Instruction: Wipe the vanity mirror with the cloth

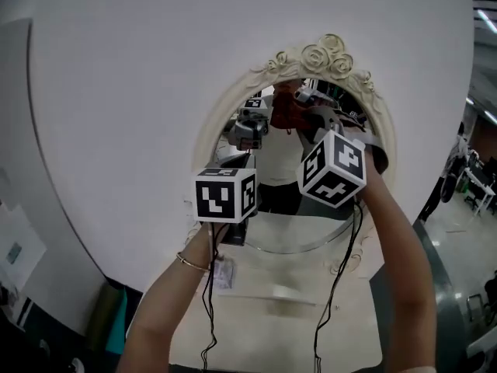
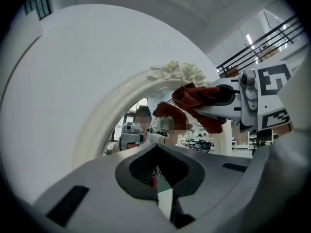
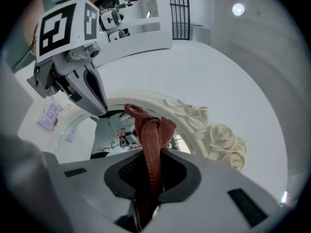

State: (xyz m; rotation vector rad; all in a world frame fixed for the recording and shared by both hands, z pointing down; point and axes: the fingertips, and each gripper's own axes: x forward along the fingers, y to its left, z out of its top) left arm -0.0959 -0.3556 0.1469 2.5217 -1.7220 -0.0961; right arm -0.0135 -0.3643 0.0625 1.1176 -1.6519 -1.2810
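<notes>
The vanity mirror is an oval glass in a cream frame topped with moulded roses. A red cloth is pressed against the upper part of the glass. My right gripper is shut on the cloth, which bunches up past its jaws next to the frame's roses. My left gripper is shut, lower and to the left of it, pointing at the left half of the glass. From the left gripper view, the right gripper and the cloth show under the roses.
A white curved panel surrounds the mirror. Below it is a white vanity top with a small paper tag. Black cables hang from both grippers. An open room with desks lies at the right.
</notes>
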